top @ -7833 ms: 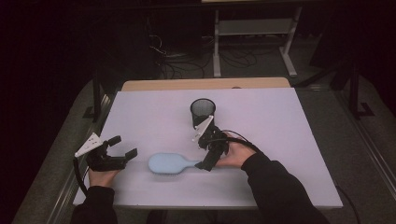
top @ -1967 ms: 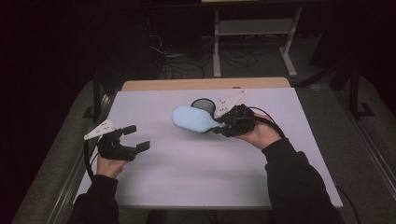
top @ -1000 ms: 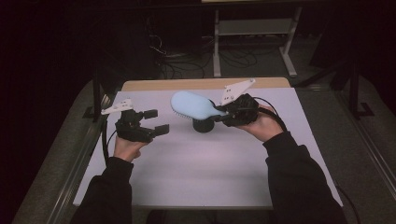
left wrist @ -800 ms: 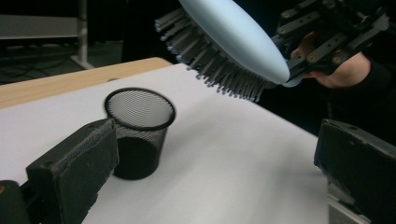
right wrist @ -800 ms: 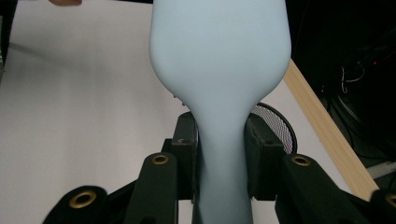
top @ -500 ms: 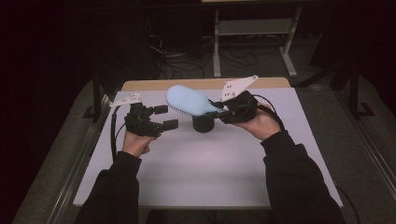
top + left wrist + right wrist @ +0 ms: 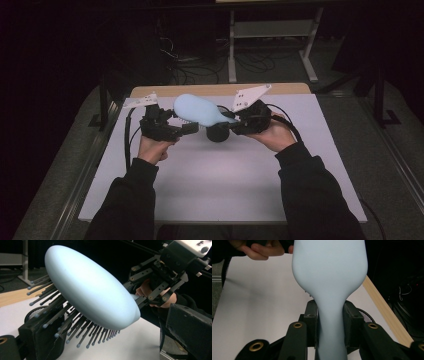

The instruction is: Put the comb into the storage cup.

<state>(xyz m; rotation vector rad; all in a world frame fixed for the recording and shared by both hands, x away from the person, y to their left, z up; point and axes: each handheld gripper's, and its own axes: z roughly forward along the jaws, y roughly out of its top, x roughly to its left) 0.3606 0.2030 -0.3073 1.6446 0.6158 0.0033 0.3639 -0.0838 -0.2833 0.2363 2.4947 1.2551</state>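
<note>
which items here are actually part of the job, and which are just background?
In the job: hairbrush, held by its handle in the right gripper; black mesh cup below it; left gripper beside the bristles.

Lying about: metal stand and cables behind the table.

Pale blue hairbrush (image 7: 200, 111) held off table by handle, roughly level, bristles down, over black mesh cup (image 7: 218, 134), I see.
</note>
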